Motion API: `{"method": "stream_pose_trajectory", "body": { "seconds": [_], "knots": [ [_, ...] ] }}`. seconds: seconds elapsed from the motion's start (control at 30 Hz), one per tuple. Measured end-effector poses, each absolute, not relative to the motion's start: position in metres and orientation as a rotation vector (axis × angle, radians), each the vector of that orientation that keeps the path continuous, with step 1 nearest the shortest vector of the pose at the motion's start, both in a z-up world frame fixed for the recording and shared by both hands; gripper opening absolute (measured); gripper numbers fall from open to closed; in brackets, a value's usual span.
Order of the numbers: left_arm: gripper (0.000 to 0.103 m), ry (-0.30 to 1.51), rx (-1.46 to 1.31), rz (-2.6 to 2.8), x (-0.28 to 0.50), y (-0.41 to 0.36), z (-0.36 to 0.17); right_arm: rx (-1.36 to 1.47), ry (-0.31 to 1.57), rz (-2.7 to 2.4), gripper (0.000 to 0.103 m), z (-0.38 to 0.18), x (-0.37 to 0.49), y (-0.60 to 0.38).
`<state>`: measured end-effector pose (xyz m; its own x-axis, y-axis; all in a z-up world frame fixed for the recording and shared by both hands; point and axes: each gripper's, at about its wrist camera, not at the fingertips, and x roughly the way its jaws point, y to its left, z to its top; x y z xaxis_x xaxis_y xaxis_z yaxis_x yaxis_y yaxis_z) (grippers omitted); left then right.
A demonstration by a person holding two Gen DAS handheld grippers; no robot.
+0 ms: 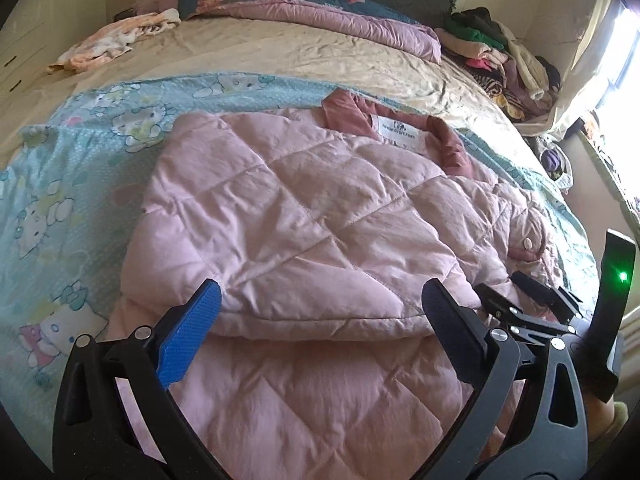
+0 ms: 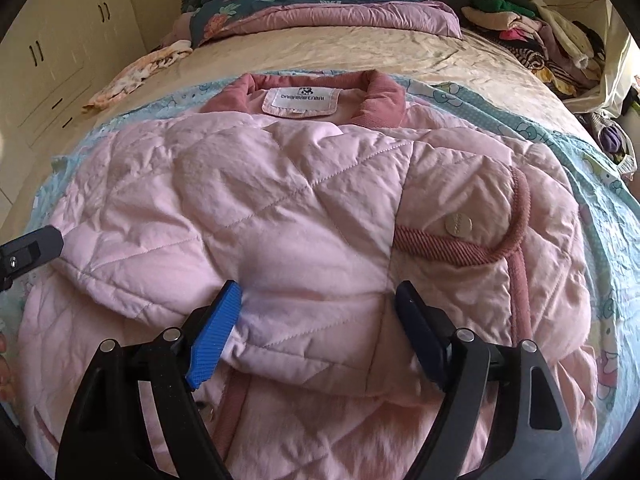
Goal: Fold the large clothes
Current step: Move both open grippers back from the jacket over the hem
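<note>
A pale pink quilted jacket (image 1: 304, 216) with a darker pink collar (image 1: 452, 140) lies on the bed, collar at the far end, its sides folded in over the front. It also shows in the right wrist view (image 2: 280, 200), with a white label (image 2: 302, 100) and a snap button (image 2: 458, 225). My left gripper (image 1: 320, 304) is open and empty, low over the near edge of the folded left part. My right gripper (image 2: 320, 300) is open and empty, low over the folded sleeve's near edge. The right gripper shows at the right of the left wrist view (image 1: 532, 300).
The jacket rests on a light blue cartoon-print sheet (image 1: 60, 200) over a beige bedspread (image 1: 280, 56). A pink and dark floral quilt (image 2: 320, 12) lies at the head. A heap of clothes (image 2: 540, 36) sits at the far right. White cupboards (image 2: 60, 52) stand at left.
</note>
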<state>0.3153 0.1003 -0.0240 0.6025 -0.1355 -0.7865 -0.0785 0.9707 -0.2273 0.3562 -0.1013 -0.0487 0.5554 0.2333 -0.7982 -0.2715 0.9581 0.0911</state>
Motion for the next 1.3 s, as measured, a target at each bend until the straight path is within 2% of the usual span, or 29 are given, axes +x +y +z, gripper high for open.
{"method": "stream_pose_trajectory", "body": {
  "seconds": [0.17,0.43,0.5,1.3],
  "knots": [
    [0.094,0.92,-0.288,-0.051,0.305,0.104,-0.018,0.039,0.916,0.347,0.09,-0.033,0.335,-0.113],
    [0.094,0.89,-0.281,-0.06,0.288,0.099,0.001,0.075,0.87,0.363,0.093,-0.002,0.302,-0.124],
    [0.094,0.878,-0.281,-0.062,0.283,0.099,0.006,0.087,0.855,0.362,0.098,0.006,0.296,-0.128],
    [0.094,0.769,-0.206,-0.052,0.221,0.089,0.067,0.101,0.665,0.369,0.099,0.105,0.221,-0.153]
  ]
}}
